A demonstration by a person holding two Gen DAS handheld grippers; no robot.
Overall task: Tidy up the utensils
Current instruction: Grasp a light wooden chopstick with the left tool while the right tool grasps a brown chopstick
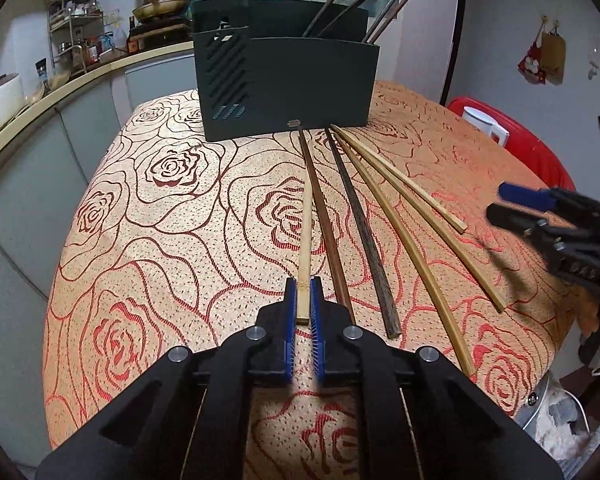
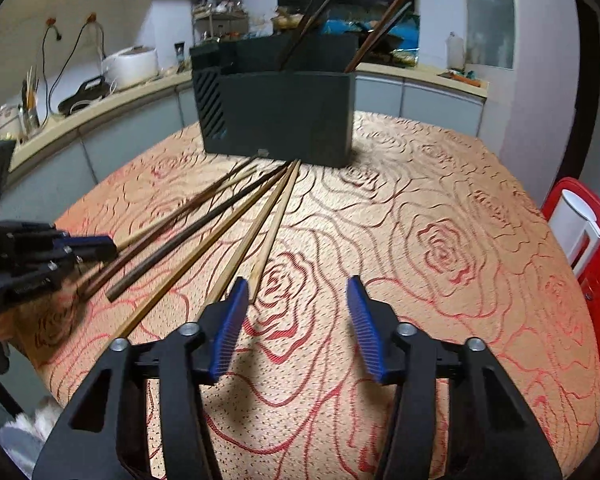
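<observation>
Bamboo chopstick pinched between left tongs.

Tablecloth: tan fabric with a red and brown rose pattern, covering the table
Counter: pale edge curving along the left wall
Rice cooker: white, on the counter
Wire rack: jars and bottles on its shelves (labels too small to read)
Pan: on the counter
Red chair: beside the table, a white kettle on it
Hanging ornaments: on the right wall
</observation>
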